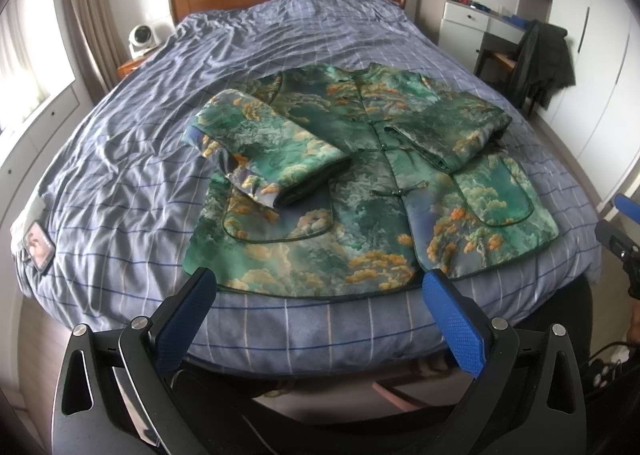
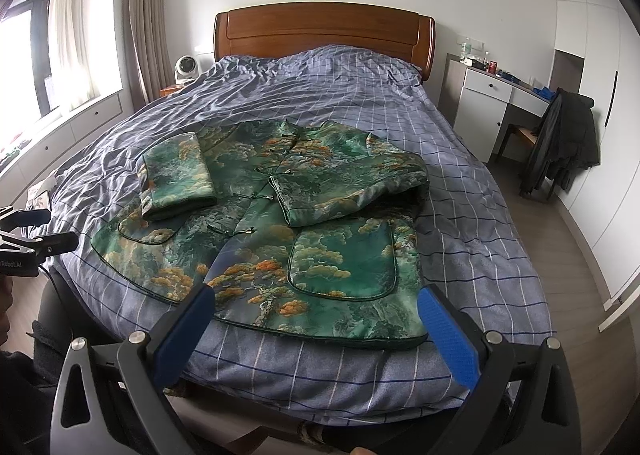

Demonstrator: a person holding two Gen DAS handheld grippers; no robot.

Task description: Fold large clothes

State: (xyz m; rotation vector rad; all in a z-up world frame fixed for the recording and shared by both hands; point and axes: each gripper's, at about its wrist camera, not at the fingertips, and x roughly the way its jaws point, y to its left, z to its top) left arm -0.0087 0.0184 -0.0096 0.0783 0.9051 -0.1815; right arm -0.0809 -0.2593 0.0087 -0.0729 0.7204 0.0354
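Both tongs [image 1: 318, 287] [image 2: 312, 305] wide open, empty, over green jacket [image 1: 352, 183], sleeves folded in

Daylight, soft and diffuse, enters from the window [image 2: 24, 55] at the left of both views; panes blown out to white. The bed [image 2: 460, 183] is evenly lit, faint shading in the cover's creases. Strong fisheye bowing; black vignette in all corners. Centre sharp, edges slightly soft. Floor under the bed's near edge is dim, in deep shadow.
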